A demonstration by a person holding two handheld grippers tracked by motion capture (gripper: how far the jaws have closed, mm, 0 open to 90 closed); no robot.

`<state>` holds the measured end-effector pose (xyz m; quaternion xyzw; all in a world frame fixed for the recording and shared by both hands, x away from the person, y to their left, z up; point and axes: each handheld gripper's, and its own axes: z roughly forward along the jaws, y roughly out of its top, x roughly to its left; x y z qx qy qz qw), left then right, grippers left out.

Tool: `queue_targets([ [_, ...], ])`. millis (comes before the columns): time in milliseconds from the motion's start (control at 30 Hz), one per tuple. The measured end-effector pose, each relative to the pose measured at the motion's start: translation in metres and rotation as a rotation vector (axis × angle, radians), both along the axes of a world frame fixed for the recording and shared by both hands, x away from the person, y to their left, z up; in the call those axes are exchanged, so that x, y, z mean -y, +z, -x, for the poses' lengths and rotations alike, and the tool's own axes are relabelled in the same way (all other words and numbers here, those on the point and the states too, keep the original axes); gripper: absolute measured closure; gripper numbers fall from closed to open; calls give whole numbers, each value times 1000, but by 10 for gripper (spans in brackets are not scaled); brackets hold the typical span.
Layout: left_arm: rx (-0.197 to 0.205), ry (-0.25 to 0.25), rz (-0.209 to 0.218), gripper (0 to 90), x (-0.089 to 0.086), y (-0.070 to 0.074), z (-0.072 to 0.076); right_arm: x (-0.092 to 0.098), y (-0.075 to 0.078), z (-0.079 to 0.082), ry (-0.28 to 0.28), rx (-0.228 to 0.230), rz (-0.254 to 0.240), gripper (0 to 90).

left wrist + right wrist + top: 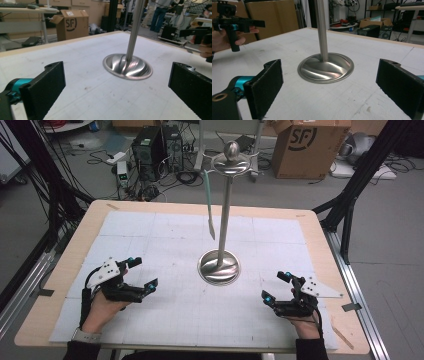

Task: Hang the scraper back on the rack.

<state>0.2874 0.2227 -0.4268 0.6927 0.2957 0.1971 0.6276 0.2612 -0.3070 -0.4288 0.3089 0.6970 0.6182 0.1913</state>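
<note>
From the high view, the left gripper (131, 276) and the right gripper (276, 286) rest low over the counter (165, 225), one on each side of the steel stand (220, 265), both with their jaws spread wide and holding nothing. The stand's round base sits ahead of and between the two pairs of jaws, well apart from each. A pale green utensil (209, 202) hangs from a hook of the crown at the top of the pole, its tip clear of the counter; hung that way it stays free to be lifted off from the side. The hands look parked, pointed inward at the stand, probably as a ready pose before a reach.

In the left gripper view, the left gripper (115, 90) shows its two black jaws far apart, with the stand's base (127, 66) framed in the gap, farther off on the counter. The other hand's gripper (197, 37) shows beyond the right jaw.

In the right gripper view, the right gripper (329, 90) likewise has its jaws wide and empty, the base (325, 67) lying ahead, between them but not touched. The other gripper (234, 22) is held up beyond the left jaw.
</note>
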Motion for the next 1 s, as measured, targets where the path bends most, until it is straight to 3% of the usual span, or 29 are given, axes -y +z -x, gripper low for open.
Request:
queue_targets([
  [133, 13, 37, -39, 17, -9, -9, 8, -1, 0, 0, 4, 3, 2, 56],
  [167, 13, 40, -38, 17, -11, -11, 10, -1, 0, 0, 1, 5, -3, 13],
  [300, 20, 51, 6, 16, -18, -18, 19, 0, -1, 0, -5, 3, -8, 12],
  [467, 33, 47, 14, 17, -24, -19, 22, -1, -1, 0, 0, 5, -11, 11],
  [667, 20, 49, 31, 17, -35, -23, 23, -2, -3, 0, 4, 4, -13, 11],
  [900, 25, 61, 45, 17, -37, -23, 25, -5, -5, 0, 11, -5, 2, 11],
  [1000, 25, 53, 89, 17, -39, -21, 25, -4, -4, 1, 10, -2, 0, 11],
])
